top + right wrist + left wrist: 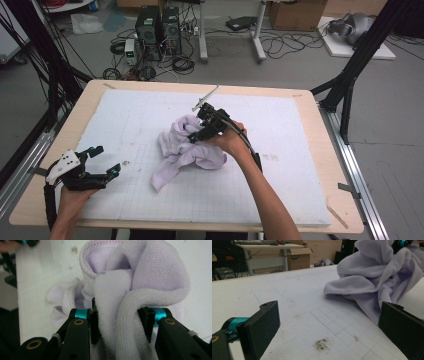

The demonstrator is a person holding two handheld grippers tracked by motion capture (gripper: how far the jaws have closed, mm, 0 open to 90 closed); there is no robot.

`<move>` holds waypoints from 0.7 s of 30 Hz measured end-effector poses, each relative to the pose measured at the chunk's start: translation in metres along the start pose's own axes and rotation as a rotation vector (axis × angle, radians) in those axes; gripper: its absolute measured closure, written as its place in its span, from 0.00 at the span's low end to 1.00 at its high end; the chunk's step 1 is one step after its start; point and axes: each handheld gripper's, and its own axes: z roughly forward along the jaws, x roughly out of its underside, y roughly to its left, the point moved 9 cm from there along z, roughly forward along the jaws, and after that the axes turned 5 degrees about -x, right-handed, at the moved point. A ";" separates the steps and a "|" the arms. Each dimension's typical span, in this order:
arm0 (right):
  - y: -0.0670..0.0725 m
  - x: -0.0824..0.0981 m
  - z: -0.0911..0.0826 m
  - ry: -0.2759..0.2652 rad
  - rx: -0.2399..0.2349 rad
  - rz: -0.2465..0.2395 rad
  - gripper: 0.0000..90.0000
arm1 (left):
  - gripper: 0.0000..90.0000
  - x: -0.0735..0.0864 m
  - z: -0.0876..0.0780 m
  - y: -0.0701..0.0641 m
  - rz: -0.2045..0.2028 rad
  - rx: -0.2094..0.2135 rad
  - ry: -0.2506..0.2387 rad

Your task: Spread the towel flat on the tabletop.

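Note:
A crumpled lavender towel [185, 150] lies heaped in the middle of the white gridded board [280, 190]. My right gripper [197, 127] comes in from the right and is shut on a thick bunched fold at the top of the heap. In the right gripper view the towel [140, 277] fills the gap of the right gripper [120, 325], with both pads pressed into the cloth. My left gripper [106, 160] rests near the board's front left corner, open, well left of the towel. Its jaws [329, 332] stand wide with nothing between them, and the towel [372, 277] lies beyond.
The board covers a wooden table [345, 220]. A dark smudge [321, 344] marks the board near the left gripper. Black frame posts [350, 75] stand at the table's sides. Computers [159, 27], cables and boxes sit on the floor beyond the far edge.

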 end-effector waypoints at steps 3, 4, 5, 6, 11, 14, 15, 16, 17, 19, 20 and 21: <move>-0.002 0.008 0.005 0.054 -0.009 -0.004 0.64 | 0.05 0.000 0.001 0.000 0.003 0.001 0.005; -0.005 0.012 0.008 0.059 -0.014 -0.015 0.58 | 0.05 0.000 0.001 -0.001 0.008 0.000 0.008; -0.005 0.014 0.008 0.051 -0.012 -0.015 0.54 | 0.05 0.001 0.002 -0.001 0.012 0.006 0.023; -0.006 0.016 0.008 0.042 -0.015 -0.020 0.52 | 0.05 0.001 0.002 -0.001 0.012 0.006 0.023; -0.012 0.024 0.002 0.001 0.028 -0.025 0.20 | 0.05 -0.003 0.006 -0.001 0.027 0.006 0.042; -0.015 0.022 -0.011 -0.069 0.082 -0.030 0.01 | 0.05 -0.018 0.011 -0.008 0.076 0.033 0.066; -0.014 0.021 -0.016 -0.091 0.084 -0.034 0.01 | 0.05 -0.021 0.013 -0.010 0.086 0.040 0.072; -0.013 0.020 -0.020 -0.107 0.082 -0.032 0.01 | 0.05 -0.028 0.015 -0.013 0.105 0.053 0.084; -0.010 0.021 -0.025 -0.123 0.078 -0.046 0.01 | 0.05 -0.033 0.018 -0.016 0.118 0.068 0.089; -0.008 0.024 -0.034 -0.137 0.093 -0.065 0.01 | 0.05 -0.039 0.021 -0.020 0.129 0.085 0.096; -0.008 0.026 -0.037 -0.147 0.101 -0.073 0.01 | 0.05 -0.043 0.024 -0.024 0.144 0.105 0.110; -0.007 0.028 -0.041 -0.155 0.105 -0.082 0.01 | 0.05 -0.053 0.031 -0.031 0.172 0.128 0.137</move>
